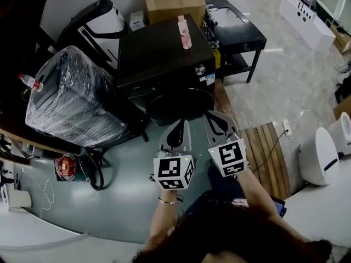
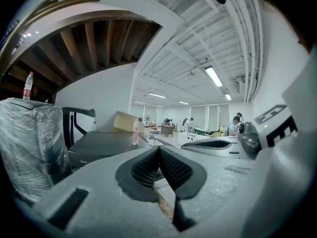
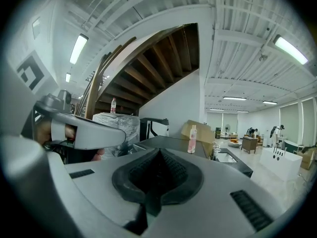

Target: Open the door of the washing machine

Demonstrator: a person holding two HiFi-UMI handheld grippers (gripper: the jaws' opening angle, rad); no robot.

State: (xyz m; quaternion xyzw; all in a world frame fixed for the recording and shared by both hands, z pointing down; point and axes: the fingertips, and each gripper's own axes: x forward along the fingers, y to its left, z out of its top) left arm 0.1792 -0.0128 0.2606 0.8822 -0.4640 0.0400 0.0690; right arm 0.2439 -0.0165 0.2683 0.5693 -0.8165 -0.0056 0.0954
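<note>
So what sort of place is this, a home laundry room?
Probably not: more like an open workshop or lab hall. The washing machine stands free, a plastic-wrapped bundle beside it, a cardboard box behind.

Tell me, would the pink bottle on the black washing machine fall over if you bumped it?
Probably yes. The pink bottle is tall and narrow and stands upright, so a nudge could tip it. It looks round, so it might then roll across the flat top of the washing machine. It looks small, so probably light.
</note>
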